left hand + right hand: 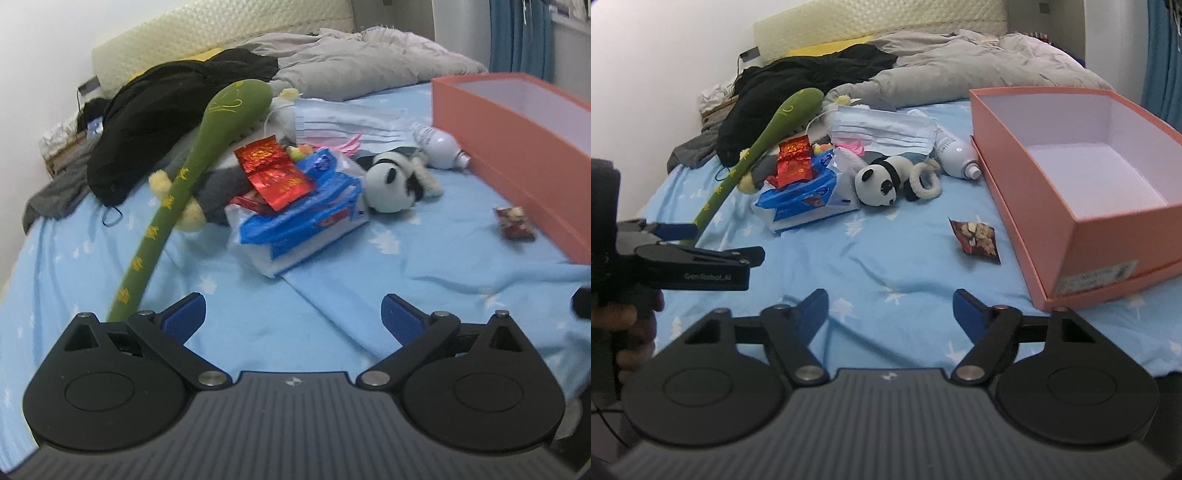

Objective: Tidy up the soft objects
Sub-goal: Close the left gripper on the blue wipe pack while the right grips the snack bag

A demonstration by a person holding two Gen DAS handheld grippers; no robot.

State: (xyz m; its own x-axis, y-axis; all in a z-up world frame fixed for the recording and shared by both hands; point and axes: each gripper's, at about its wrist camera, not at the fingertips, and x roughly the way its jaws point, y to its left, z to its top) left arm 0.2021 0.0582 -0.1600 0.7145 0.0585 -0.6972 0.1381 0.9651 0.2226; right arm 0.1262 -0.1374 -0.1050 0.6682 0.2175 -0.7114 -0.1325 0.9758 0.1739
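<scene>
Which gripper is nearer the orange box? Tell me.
Right. The right gripper sits just below-left of the orange box; the left gripper is farther left, by the green plush stick.

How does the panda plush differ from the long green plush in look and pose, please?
The panda plush is small, round, black and white; the long green plush is a thin stick with yellow markings. The panda plush lies flat on the blue sheet; the long green plush slants up over the pile. Both are outside the pink box.
</scene>
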